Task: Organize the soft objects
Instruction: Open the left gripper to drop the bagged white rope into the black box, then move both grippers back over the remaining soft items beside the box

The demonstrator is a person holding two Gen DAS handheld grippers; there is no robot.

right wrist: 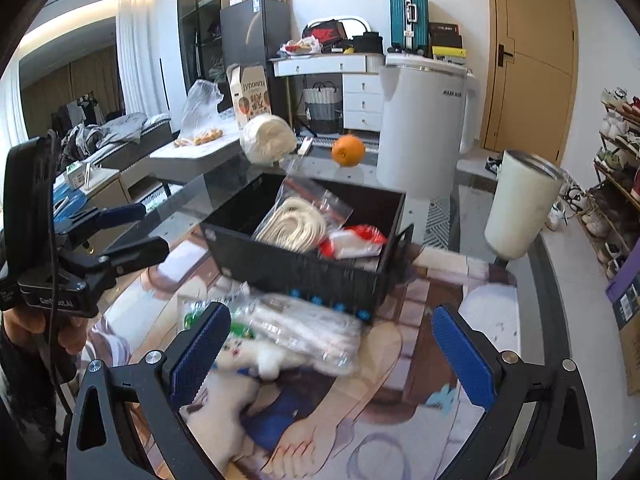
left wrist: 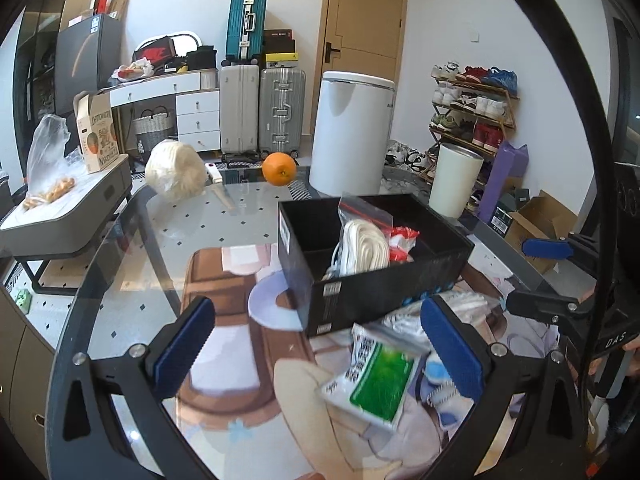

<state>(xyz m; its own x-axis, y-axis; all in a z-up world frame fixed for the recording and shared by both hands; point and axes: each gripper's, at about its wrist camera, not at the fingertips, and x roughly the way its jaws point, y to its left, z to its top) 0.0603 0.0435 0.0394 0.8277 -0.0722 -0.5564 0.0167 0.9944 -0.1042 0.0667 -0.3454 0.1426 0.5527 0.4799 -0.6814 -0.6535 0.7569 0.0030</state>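
Both tongs gape wide, holding nothing. Between the left tongs lies a green-and-white packet, its long axis running toward the black box just ahead; right tongs alongside.

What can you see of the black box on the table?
The black rectangular cardboard box is open-topped and sits upright on the printed mat on the glass table. It has a white label and blue printed marks on its outer walls. Inside lie a clear zip bag of white cord and a red-and-white packet. Plastic-wrapped packets rest against its front.
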